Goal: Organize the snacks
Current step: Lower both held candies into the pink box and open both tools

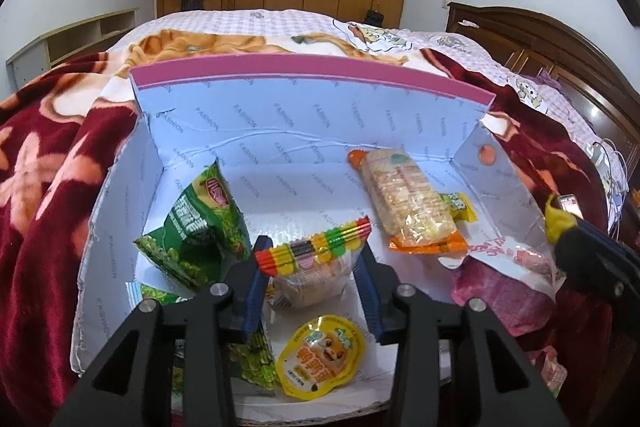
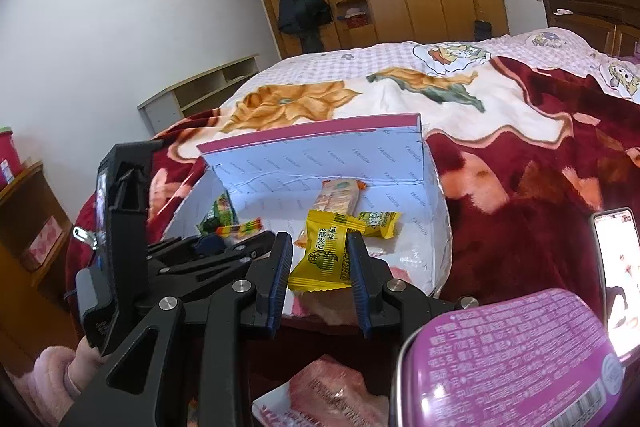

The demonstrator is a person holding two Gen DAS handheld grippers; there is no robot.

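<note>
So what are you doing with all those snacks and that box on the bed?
A person is sorting snacks into a white cardboard box on the bed, with a claw in each hand. The left claw is shut on a clear bag with a rainbow-striped top, held over the box. The right claw grips a yellow candy packet at the box's near edge. A green pea bag, a rice cracker pack and a yellow jelly pouch already lie inside.
</note>
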